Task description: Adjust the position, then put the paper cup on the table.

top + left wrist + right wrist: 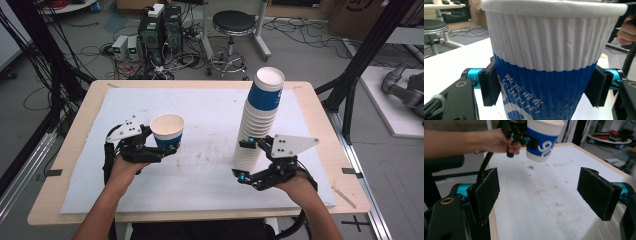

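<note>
The paper cup point(167, 131), white above and blue below with white print, is held upright and clear of the table surface over the left part of the white mat point(210, 150); in the right gripper view its base hangs visibly above the mat. The left gripper point(172, 148) grips it across the blue lower band: in the left gripper view both black pads point(489, 86) press against opposite sides of the ribbed wall, with the white rolled rim above them. The person's left hand point(122, 167) carries this gripper from the near left edge of the mat. Well apart to the right stands the stack of cups point(257, 125), a tall column of nested white cups topped by one with a blue band, resting on the mat. The right gripper point(242, 160) sits just beside the base of this stack, on its near side, with its jaws standing wide apart and nothing between them; the right gripper view shows bare mat between the two pads point(484, 195). The mat covers a wooden table point(80, 120) and bears faint brown stains near its centre. Beyond the table stand a black stool point(233, 25) and computer cases point(160, 30) among floor cables
</note>
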Demonstrator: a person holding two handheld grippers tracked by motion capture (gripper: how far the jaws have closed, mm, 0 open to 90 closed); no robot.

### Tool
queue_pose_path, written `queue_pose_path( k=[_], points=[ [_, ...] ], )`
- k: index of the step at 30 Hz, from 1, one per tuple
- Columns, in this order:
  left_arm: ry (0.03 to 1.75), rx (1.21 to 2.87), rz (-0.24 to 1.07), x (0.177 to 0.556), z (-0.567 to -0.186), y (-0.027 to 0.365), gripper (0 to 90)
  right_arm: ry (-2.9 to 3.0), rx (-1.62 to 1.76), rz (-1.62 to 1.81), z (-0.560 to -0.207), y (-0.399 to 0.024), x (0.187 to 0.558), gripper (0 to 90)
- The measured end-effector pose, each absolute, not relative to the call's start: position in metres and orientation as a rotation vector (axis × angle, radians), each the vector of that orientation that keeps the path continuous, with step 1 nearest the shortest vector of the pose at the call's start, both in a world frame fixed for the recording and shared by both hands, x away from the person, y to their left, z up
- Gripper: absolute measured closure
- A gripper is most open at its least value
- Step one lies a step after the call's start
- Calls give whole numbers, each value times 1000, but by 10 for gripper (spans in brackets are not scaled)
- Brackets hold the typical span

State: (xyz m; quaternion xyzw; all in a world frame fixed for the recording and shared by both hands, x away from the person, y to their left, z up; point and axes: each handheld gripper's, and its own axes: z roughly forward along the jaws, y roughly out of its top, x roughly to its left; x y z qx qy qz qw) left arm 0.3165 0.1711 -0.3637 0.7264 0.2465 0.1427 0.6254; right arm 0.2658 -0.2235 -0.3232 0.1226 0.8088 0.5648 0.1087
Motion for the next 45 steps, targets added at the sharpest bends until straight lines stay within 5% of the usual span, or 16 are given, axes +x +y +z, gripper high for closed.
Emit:
queue_pose_path(
  k=[14,45],
  points=[
    [619,1609,367,318,-364,187,270,2248,617,1505,-337,-309,253,187],
    [648,1493,443,406,-388,180,263,2042,880,1430,-373,-329,301,187]
  ],
)
